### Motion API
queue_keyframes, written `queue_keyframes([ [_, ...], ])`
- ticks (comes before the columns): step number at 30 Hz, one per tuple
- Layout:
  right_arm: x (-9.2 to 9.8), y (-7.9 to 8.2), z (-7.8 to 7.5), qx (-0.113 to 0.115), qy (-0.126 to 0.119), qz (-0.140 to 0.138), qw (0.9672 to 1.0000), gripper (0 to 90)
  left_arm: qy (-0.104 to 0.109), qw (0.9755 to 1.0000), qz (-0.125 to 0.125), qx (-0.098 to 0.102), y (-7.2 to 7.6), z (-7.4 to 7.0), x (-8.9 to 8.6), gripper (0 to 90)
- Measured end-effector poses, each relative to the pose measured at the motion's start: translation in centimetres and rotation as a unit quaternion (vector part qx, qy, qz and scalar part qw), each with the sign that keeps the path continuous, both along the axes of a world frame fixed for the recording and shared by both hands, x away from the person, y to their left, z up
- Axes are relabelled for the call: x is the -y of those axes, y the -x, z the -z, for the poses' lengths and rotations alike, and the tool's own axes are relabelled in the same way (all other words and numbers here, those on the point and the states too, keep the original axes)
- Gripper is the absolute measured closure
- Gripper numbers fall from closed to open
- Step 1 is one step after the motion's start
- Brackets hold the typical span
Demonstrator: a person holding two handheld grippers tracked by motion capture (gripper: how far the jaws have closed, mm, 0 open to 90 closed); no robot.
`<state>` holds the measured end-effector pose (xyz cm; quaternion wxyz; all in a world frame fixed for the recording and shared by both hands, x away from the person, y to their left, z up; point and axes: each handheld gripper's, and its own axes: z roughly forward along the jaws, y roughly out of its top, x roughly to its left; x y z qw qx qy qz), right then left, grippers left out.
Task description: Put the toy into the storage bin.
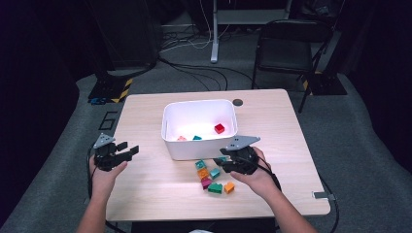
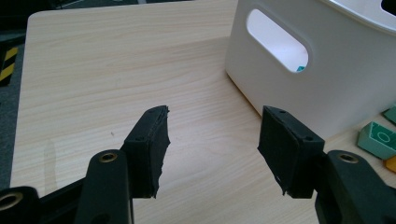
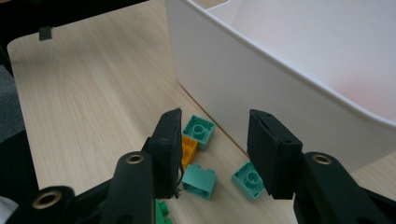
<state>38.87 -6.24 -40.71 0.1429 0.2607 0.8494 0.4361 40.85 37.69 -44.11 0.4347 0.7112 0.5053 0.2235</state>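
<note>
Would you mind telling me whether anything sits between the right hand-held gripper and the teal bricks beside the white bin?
Nothing visible does: the right hand-held gripper hovers open over the teal bricks, with bare table between its jaws and them.

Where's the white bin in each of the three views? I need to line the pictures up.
High view: the white bin sits mid-table, just beyond the loose bricks.
Left gripper view: it takes the upper right, with its handle slot facing the camera.
Right gripper view: it takes the upper right, rising behind the bricks.
Shared landmark: the teal brick lying by the bin's near wall.
</note>
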Motion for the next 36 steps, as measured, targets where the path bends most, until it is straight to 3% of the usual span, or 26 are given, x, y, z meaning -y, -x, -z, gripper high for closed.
queue_keyframes([
  [10, 0.2, 0.6, 3.0, -0.015, -0.004, -0.006, 0.9999, 54.8, -0.003, 1.0000, 0.001, -0.004, -0.1, 0.2, 0.1, 42.2],
  [15, 0.2, 0.8, 4.2, -0.013, -0.009, -0.003, 0.9999, 54.8, -0.004, 1.0000, 0.001, -0.005, -0.2, 0.3, 0.1, 42.2],
  [20, 0.2, 1.0, 5.4, -0.017, 0.000, -0.009, 0.9998, 54.8, -0.004, 1.0000, 0.001, -0.007, -0.3, 0.4, 0.1, 42.1],
  [36, -0.7, 1.8, 7.4, -0.029, 0.025, -0.039, 0.9985, 53.9, -0.007, 0.9999, 0.004, -0.012, -0.7, 0.7, 0.3, 42.2],
])
